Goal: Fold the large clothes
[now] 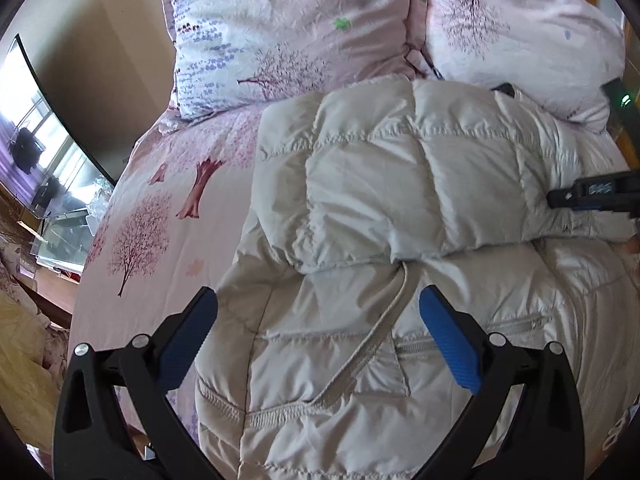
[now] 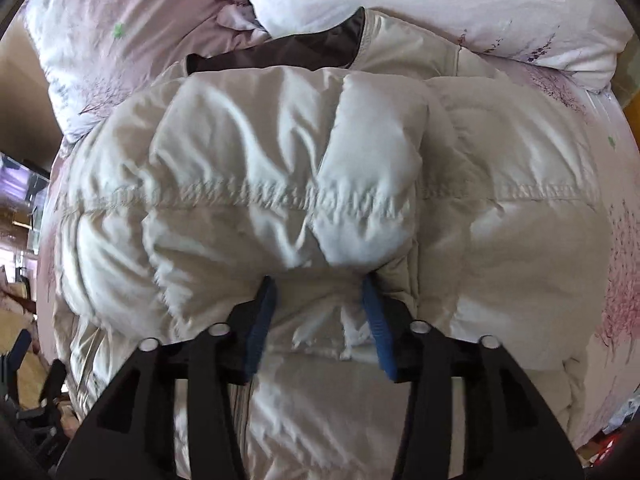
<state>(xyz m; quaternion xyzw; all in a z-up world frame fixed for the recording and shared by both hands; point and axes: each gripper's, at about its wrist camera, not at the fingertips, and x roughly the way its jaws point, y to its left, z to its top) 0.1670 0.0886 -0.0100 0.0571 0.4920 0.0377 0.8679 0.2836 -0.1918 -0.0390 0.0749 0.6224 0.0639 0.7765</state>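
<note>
A cream quilted puffer jacket [image 1: 380, 168] lies on a bed with pink tree-print bedding [image 1: 160, 220]. Its upper part is folded down over the body, and a pocket zip [image 1: 472, 332] shows below the fold. My left gripper [image 1: 319, 296] hovers open over the lower front, with nothing gripped between the blue pads. In the right wrist view the jacket [image 2: 240, 160] fills the frame, with dark lining [image 2: 288, 52] at the collar end. My right gripper [image 2: 317, 284] points down into the fold's edge. Its jaws stand apart with puffy fabric lying loosely between them.
Two matching pillows [image 1: 280, 32] [image 1: 520, 32] lie at the head of the bed, just beyond the jacket. The bed's edge drops off at the left, where a television [image 1: 36, 128] and a glass table [image 1: 64, 236] stand by the wall.
</note>
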